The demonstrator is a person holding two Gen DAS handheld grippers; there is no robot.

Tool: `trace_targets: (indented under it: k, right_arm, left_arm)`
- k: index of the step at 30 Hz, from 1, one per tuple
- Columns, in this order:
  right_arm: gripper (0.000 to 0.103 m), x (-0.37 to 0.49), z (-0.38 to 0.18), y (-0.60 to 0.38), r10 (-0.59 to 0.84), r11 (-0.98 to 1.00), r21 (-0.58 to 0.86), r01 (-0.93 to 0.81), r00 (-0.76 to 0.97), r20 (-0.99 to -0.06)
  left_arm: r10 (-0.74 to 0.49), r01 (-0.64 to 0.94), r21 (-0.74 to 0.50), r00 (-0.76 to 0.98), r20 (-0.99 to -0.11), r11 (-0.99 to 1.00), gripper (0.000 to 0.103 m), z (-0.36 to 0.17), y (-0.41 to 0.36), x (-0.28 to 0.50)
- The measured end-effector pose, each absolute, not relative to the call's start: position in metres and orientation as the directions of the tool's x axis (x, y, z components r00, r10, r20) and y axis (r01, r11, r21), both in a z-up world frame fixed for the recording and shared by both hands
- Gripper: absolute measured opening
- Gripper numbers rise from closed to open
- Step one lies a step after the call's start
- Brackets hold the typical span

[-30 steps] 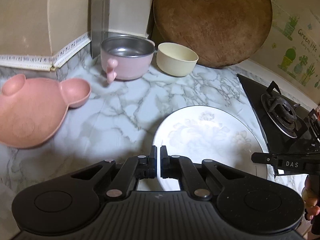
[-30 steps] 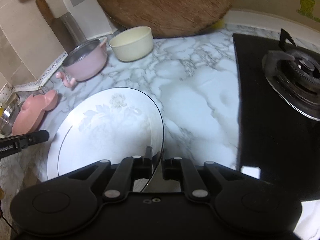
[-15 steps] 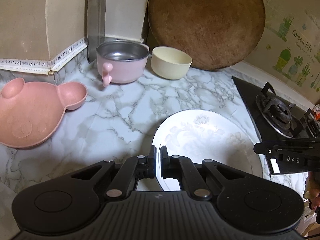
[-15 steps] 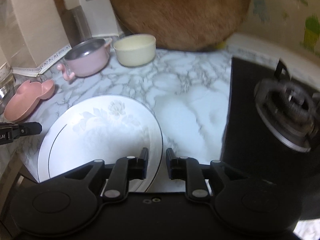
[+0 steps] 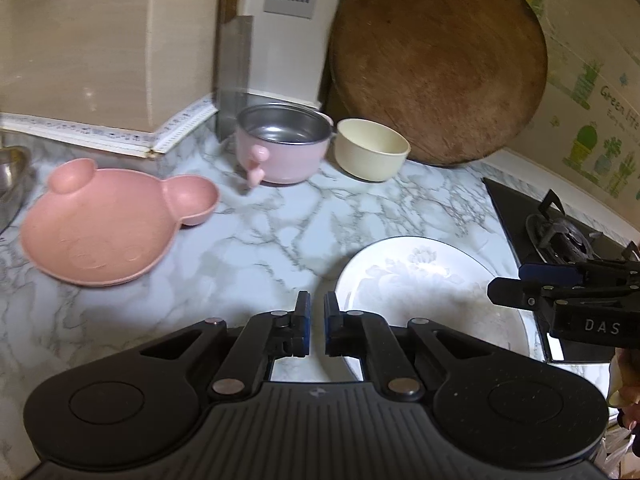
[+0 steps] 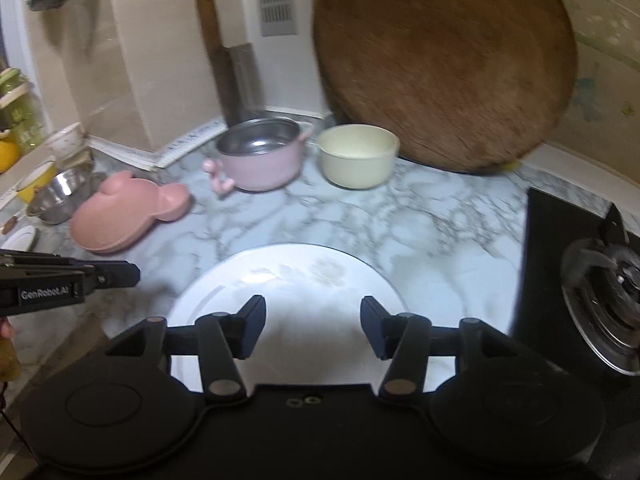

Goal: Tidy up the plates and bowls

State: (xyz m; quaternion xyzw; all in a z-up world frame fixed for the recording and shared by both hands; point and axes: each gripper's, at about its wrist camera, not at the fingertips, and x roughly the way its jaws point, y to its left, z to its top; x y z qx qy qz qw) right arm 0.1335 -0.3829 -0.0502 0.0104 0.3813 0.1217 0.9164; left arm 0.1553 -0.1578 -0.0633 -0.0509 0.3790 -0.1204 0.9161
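- Flat on the marble counter (image 5: 280, 240) lies the white floral plate (image 6: 304, 280), near the front edge and just beside the black stove top (image 6: 560, 280); it looks set down, resting on its own.
- Above its near rim the right gripper (image 6: 313, 326) hangs with jaws opening, nothing pinched between them, which reads as a release of the plate.
- Off the plate's left rim the left gripper (image 5: 313, 322) has its pads pressed nearly together on nothing.
- Further left sits the pink bear-shaped plate (image 5: 108, 224), well apart from the white one.
- At the back stand the pink handled bowl (image 5: 284, 144) and the cream bowl (image 5: 372, 150), side by side before the round wooden board (image 5: 440, 64) leaning on the wall.
- Between plate and bowls the counter is bare, so I judge only the stove's burner (image 6: 608, 304) crowds a move to the right.
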Motion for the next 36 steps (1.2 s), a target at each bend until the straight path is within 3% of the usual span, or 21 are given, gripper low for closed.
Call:
trace_targets:
  k: [13, 14, 16, 18, 19, 23, 30, 33, 36]
  right_arm:
    - [0.081, 0.128, -0.025, -0.322, 0.326, 0.935, 0.105, -0.339, 0.703, -0.633]
    - [0.083, 0.128, -0.023, -0.315, 0.332, 0.932, 0.103, -0.348, 0.704, -0.628]
    - [0.084, 0.128, -0.02, -0.301, 0.342, 0.926, 0.096, -0.365, 0.704, -0.623]
    - [0.085, 0.129, -0.017, -0.287, 0.357, 0.919, 0.097, -0.383, 0.699, -0.62]
    - [0.086, 0.129, -0.015, -0.28, 0.366, 0.914, 0.099, -0.393, 0.696, -0.618]
    - [0.091, 0.13, -0.009, -0.248, 0.403, 0.893, 0.095, -0.441, 0.686, -0.606]
    - [0.1, 0.134, -0.002, -0.183, 0.455, 0.853, 0.078, -0.516, 0.663, -0.594]
    - [0.101, 0.139, -0.002, -0.155, 0.476, 0.838, 0.087, -0.539, 0.643, -0.6]
    - [0.102, 0.144, -0.004, -0.128, 0.5, 0.823, 0.106, -0.558, 0.624, -0.601]
  left_arm:
    - [-0.195, 0.101, -0.179, 0.731, -0.654, 0.979, 0.007, -0.051, -0.108, 0.135]
    - [-0.19, 0.093, -0.181, 0.734, -0.652, 0.979, 0.01, -0.05, -0.101, 0.133]
    - [-0.182, 0.078, -0.187, 0.742, -0.645, 0.979, 0.027, -0.048, -0.09, 0.129]
    - [-0.167, 0.058, -0.191, 0.759, -0.629, 0.98, 0.072, -0.045, -0.076, 0.123]
    - [-0.157, 0.046, -0.192, 0.773, -0.615, 0.98, 0.077, -0.043, -0.069, 0.119]
    - [-0.127, 0.005, -0.202, 0.793, -0.596, 0.979, 0.078, -0.035, -0.037, 0.107]
    - [-0.052, -0.108, -0.227, 0.798, -0.6, 0.968, 0.091, -0.031, 0.03, 0.09]
    - [0.005, -0.157, -0.201, 0.8, -0.601, 0.967, 0.099, -0.03, 0.057, 0.084]
    - [0.065, -0.203, -0.167, 0.802, -0.594, 0.965, 0.1, -0.03, 0.081, 0.08]
